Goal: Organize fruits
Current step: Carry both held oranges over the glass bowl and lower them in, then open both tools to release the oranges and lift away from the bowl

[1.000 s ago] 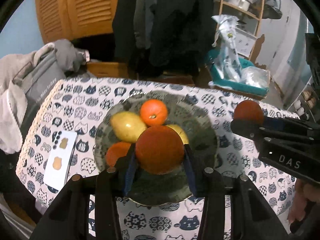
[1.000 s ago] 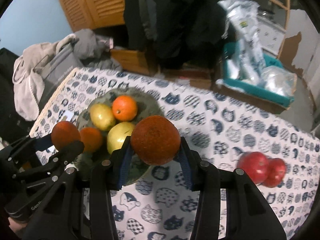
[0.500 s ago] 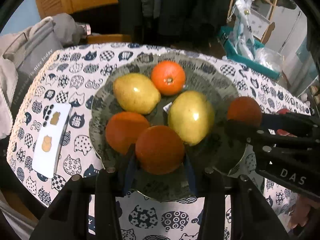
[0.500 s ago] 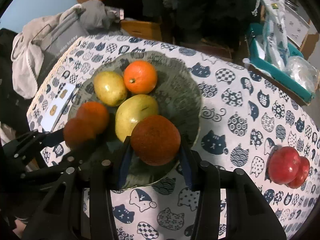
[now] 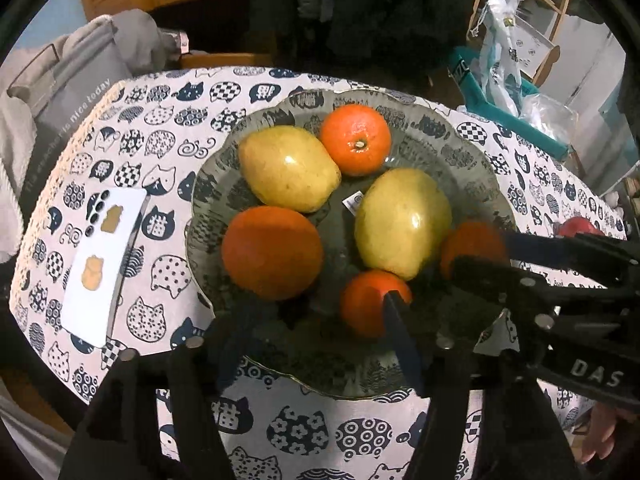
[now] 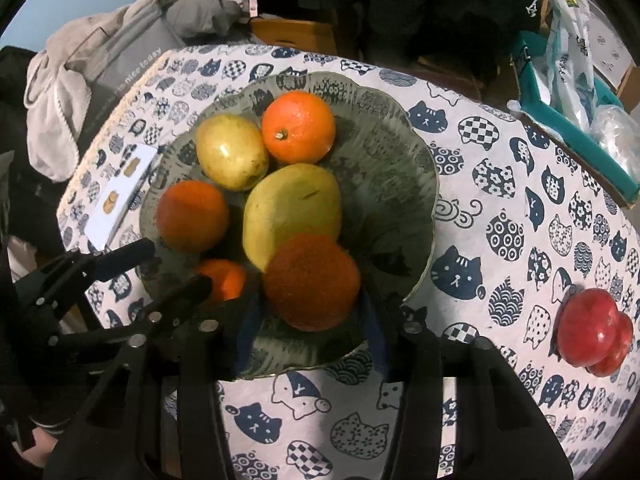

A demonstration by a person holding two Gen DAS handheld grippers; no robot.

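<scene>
Both fisheye views were dim and warm-toned; light fell from above, leaving small glare spots on the pears (image 5: 402, 222) and soft shadows inside the glass plate (image 6: 416, 184); edges bowed and vignetted black; the nearest oranges (image 6: 312, 282) looked motion-smeared

A white rectangular card (image 5: 105, 262) with tan cat stickers lies on the cat-print cloth-covered worktop (image 5: 160, 148), left of the tongs. Beyond, a crumpled grey fabric bag (image 6: 116, 52); far right, a teal plastic bin (image 6: 576, 128) holding clear bags.
</scene>
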